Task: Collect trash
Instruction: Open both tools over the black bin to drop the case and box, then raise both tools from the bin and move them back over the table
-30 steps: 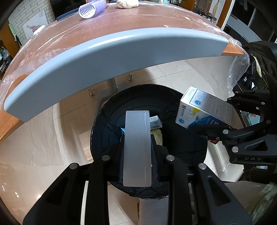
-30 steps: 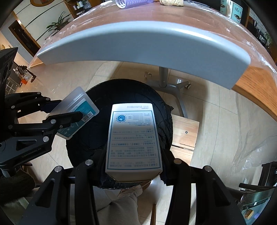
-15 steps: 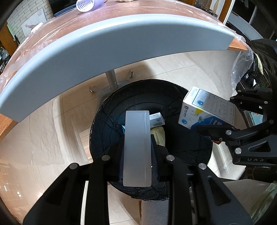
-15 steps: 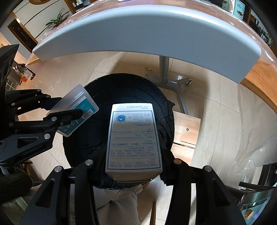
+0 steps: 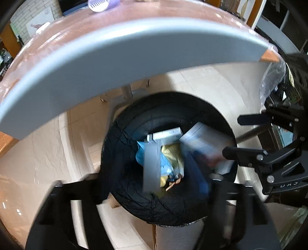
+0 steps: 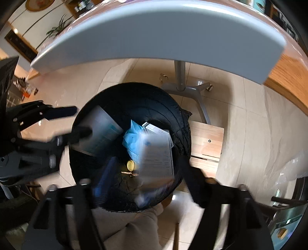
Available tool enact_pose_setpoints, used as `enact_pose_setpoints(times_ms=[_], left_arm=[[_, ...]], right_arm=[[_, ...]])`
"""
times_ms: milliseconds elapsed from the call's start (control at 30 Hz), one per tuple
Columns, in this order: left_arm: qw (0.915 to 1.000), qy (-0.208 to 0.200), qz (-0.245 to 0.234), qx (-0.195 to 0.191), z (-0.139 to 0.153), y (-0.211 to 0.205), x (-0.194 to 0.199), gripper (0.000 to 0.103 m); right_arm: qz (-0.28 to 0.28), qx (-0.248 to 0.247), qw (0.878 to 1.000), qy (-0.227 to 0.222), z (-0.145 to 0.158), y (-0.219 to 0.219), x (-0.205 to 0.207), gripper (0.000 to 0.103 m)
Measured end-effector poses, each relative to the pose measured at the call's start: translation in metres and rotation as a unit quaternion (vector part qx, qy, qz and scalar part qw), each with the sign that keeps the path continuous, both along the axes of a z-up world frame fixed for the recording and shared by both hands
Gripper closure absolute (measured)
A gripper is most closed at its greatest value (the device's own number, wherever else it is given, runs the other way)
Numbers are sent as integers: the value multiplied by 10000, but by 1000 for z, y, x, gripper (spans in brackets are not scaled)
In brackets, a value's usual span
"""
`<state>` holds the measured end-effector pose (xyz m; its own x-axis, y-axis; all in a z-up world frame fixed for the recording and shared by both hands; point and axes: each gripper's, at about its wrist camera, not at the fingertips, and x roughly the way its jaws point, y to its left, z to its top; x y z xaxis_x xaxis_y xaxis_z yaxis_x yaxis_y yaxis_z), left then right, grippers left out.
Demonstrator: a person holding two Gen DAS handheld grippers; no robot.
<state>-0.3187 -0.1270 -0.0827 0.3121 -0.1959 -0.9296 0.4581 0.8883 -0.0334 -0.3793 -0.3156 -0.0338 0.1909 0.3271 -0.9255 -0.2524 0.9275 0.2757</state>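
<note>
1. The left gripper hangs over a black-lined bin, jaws opening; a blurred translucent case sits free between them, over the bin.
2. The right gripper is opening too; a white box blurs between its jaws above the trash.
3. A grey-edged table arches above.

Ahead of your claws runs a grey-edged wooden table under clear plastic film. Its grey wheeled pedestal stands on beige floor tiles. A purple hair roller lies on the tabletop, far side. A potted plant stands beyond.
</note>
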Motion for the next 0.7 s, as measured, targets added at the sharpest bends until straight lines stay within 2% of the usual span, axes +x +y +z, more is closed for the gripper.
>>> enact_pose_setpoints(times_ms=[100, 233, 567, 700], left_arm=[[10000, 3, 2, -23, 2, 0, 1, 30], [10000, -28, -10, 42, 2, -2, 0, 30], [9999, -116, 2, 53, 6, -3, -6, 23], [9997, -240, 17, -26, 21, 1, -13, 23]], right_arm=[[-3, -37, 10000, -24, 2, -1, -1, 31], [-10, -1, 10000, -59, 5, -4, -4, 24], [-70, 122, 9999, -85, 13, -11, -8, 17], [-10, 147, 9991, -393, 40, -16, -21, 17]])
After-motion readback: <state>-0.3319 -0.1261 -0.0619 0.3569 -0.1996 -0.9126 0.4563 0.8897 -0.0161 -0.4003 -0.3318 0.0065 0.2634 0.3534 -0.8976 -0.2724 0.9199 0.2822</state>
